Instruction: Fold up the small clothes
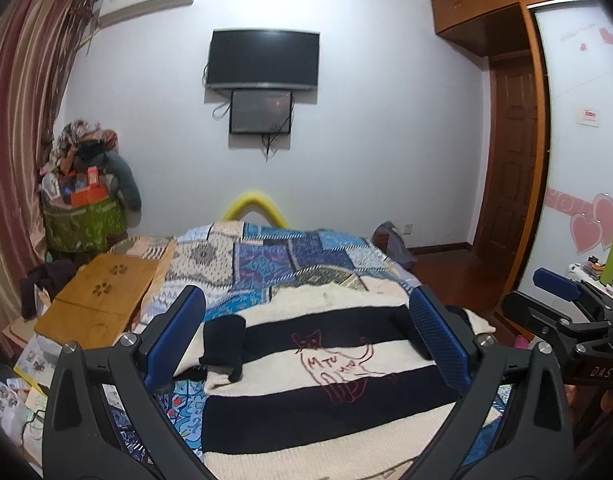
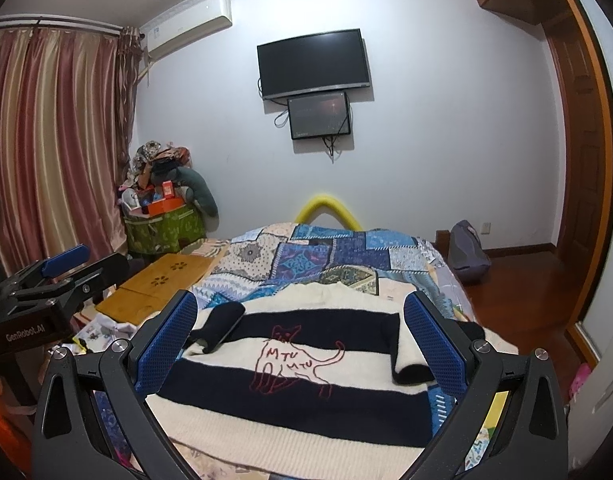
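A small knitted sweater (image 1: 318,412) with cream and black stripes and a red cat outline lies flat on the patchwork bed cover; it also shows in the right wrist view (image 2: 306,392). Both sleeves are folded in over the body: the left one (image 1: 224,340) ends in a black cuff, the right one (image 2: 410,356) lies along the right side. My left gripper (image 1: 310,340) is open and empty above the sweater. My right gripper (image 2: 302,344) is open and empty above it too. Each gripper shows at the edge of the other's view.
The bed (image 2: 326,256) has a blue patchwork cover. A wooden lap table (image 1: 102,300) lies at the bed's left edge, with papers and clutter beside it. A green basket of things (image 1: 82,220) stands in the far left corner. Wooden floor (image 2: 518,280) and a door lie to the right.
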`<state>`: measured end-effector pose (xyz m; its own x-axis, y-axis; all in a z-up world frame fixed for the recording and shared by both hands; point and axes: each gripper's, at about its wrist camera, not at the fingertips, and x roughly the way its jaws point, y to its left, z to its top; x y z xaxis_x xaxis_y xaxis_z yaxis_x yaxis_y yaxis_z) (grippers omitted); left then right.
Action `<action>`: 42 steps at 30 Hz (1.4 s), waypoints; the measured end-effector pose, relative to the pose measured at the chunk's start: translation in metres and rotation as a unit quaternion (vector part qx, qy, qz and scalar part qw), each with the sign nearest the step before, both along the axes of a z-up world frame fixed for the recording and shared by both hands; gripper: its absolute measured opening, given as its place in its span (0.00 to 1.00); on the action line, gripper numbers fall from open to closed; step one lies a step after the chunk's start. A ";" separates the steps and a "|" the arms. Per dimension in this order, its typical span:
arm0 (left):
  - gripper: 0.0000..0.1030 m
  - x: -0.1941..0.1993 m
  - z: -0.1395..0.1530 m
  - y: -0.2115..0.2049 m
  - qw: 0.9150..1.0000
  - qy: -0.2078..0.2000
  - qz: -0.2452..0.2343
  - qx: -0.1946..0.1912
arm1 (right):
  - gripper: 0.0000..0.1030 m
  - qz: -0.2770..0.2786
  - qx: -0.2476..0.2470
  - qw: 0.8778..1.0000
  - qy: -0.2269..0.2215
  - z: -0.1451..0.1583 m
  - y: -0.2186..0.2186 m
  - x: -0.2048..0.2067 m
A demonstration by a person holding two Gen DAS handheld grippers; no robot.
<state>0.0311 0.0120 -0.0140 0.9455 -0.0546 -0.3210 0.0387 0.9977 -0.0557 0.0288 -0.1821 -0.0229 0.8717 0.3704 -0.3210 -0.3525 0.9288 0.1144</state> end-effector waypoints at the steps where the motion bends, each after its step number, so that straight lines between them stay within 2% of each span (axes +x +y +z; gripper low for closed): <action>1: 1.00 0.007 -0.004 0.005 1.000 0.009 0.003 -0.003 | 1.00 0.000 -0.002 1.000 0.004 -0.003 0.002 0.005; 7: 1.00 0.059 -0.040 0.044 0.995 0.079 0.052 -0.011 | 1.00 0.004 -0.009 0.999 0.034 -0.022 0.008 0.039; 10: 1.00 0.087 -0.065 0.071 0.989 0.129 0.073 -0.023 | 1.00 0.007 -0.011 0.998 0.055 -0.037 0.010 0.062; 13: 1.00 0.110 -0.097 0.101 0.978 0.183 0.086 -0.055 | 1.00 0.013 -0.019 0.997 0.079 -0.052 0.011 0.086; 15: 1.00 0.126 -0.121 0.123 0.967 0.220 0.093 -0.088 | 0.99 0.017 -0.026 0.995 0.098 -0.064 0.011 0.103; 19: 1.00 0.143 -0.158 0.152 0.949 0.268 0.104 -0.130 | 0.99 0.022 -0.042 0.989 0.141 -0.092 0.008 0.140; 20: 1.00 0.147 -0.169 0.160 0.942 0.283 0.112 -0.141 | 0.98 0.016 -0.046 0.987 0.153 -0.099 0.006 0.149; 22: 1.00 0.151 -0.180 0.168 0.936 0.296 0.113 -0.156 | 0.97 0.000 -0.062 0.984 0.168 -0.110 0.000 0.162; 25: 0.99 0.165 -0.202 0.184 0.920 0.323 0.103 -0.198 | 0.96 -0.023 -0.086 0.978 0.188 -0.126 -0.014 0.178; 29: 0.90 0.187 -0.234 0.205 0.886 0.360 0.101 -0.274 | 0.92 -0.052 -0.119 0.968 0.215 -0.142 -0.034 0.195; 30: 0.88 0.194 -0.243 0.210 0.878 0.368 0.100 -0.291 | 0.89 -0.056 -0.124 0.966 0.222 -0.146 -0.038 0.200; 31: 0.88 0.198 -0.247 0.212 0.874 0.371 0.100 -0.299 | 0.88 -0.062 -0.132 0.963 0.228 -0.149 -0.042 0.201; 32: 0.88 0.204 -0.254 0.216 0.865 0.375 0.102 -0.317 | 0.86 -0.067 -0.140 0.959 0.237 -0.153 -0.047 0.205; 34: 0.87 0.210 -0.260 0.221 0.857 0.375 0.104 -0.339 | 0.78 -0.067 -0.145 0.954 0.253 -0.161 -0.054 0.212; 35: 0.87 0.213 -0.263 0.224 0.853 0.371 0.102 -0.354 | 0.71 -0.065 -0.145 0.951 0.264 -0.165 -0.057 0.213; 37: 0.85 0.217 -0.265 0.228 0.849 0.365 0.103 -0.368 | 0.56 -0.059 -0.148 0.948 0.277 -0.172 -0.061 0.214; 39: 0.79 0.224 -0.269 0.232 0.845 0.370 0.111 -0.369 | 0.30 -0.057 -0.151 0.946 0.280 -0.175 -0.062 0.215; 40: 0.76 0.228 -0.271 0.233 0.846 0.373 0.113 -0.364 | 0.24 -0.053 -0.149 0.947 0.281 -0.175 -0.064 0.215; 41: 0.69 0.232 -0.273 0.235 0.846 0.376 0.114 -0.360 | 0.18 -0.052 -0.141 0.948 0.280 -0.173 -0.068 0.214; 42: 0.57 0.236 -0.273 0.235 0.850 0.378 0.114 -0.350 | 0.15 -0.054 -0.133 0.950 0.277 -0.169 -0.073 0.212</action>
<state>0.2673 0.2470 -0.2868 0.4958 -0.3245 -0.8055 -0.4619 0.6869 -0.5610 0.2410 -0.2547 -0.1916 0.5699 0.1290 -0.8115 -0.2073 0.9782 0.0100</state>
